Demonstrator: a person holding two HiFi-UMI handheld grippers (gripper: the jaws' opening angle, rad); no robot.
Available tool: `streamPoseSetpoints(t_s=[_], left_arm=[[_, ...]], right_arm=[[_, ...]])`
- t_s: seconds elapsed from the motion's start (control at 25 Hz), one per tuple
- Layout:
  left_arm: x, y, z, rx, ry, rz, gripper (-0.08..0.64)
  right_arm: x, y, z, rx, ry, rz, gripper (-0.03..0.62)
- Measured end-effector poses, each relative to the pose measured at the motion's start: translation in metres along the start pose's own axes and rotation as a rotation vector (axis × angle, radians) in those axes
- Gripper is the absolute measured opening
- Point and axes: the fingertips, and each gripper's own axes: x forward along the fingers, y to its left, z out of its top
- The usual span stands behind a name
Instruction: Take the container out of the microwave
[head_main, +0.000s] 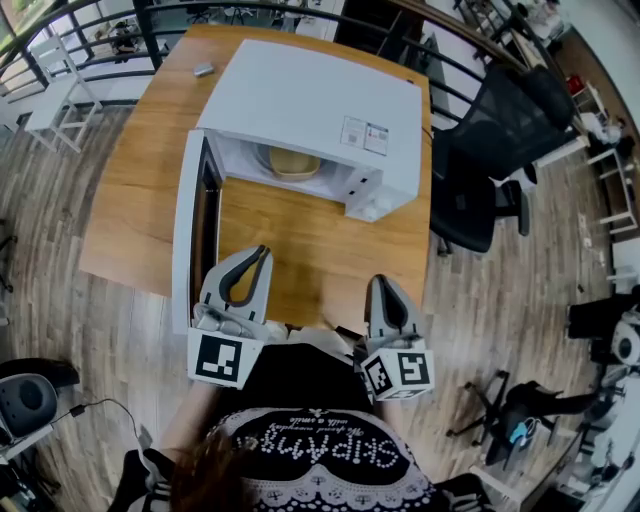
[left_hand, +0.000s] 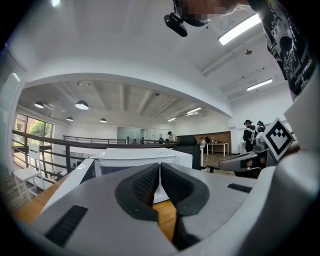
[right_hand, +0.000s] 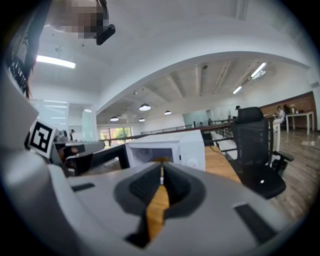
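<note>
A white microwave (head_main: 310, 110) stands on a wooden table (head_main: 150, 190), its door (head_main: 186, 230) swung open to the left. Inside the cavity sits a tan round container (head_main: 294, 160). My left gripper (head_main: 262, 252) hovers over the table's near edge beside the open door, jaws shut with nothing between them. My right gripper (head_main: 382, 284) is level with it to the right, also shut and empty. In the left gripper view the microwave (left_hand: 135, 159) lies ahead beyond the shut left gripper (left_hand: 160, 168). The right gripper view shows the shut right gripper (right_hand: 161, 170), with the microwave (right_hand: 172, 150) beyond.
A black office chair (head_main: 480, 180) stands close to the table's right side. A small grey object (head_main: 203, 70) lies at the table's far left corner. A dark railing (head_main: 100, 30) runs behind the table, with white chairs (head_main: 55, 100) at the far left.
</note>
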Motion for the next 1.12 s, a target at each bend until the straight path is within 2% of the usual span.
streamPoseSetpoints(t_s=[0.32,0.64,1.12], left_arm=[[0.031,-0.01,-0.001,0.057,0.043,-0.056,0.097],[0.069,-0.002,-0.006,0.18,0.074,-0.074,0.106],[0.124,0.014,-0.047,0.279,0.201,-0.078,0.155]], right_arm=[[-0.005,-0.014,0.004,0.008,-0.007,-0.036,0.037],[-0.003,-0.03,0.014,0.017,-0.037,-0.062,0.037],[-0.006,-0.051,0.021,0.026,-0.051,-0.097,0.037]])
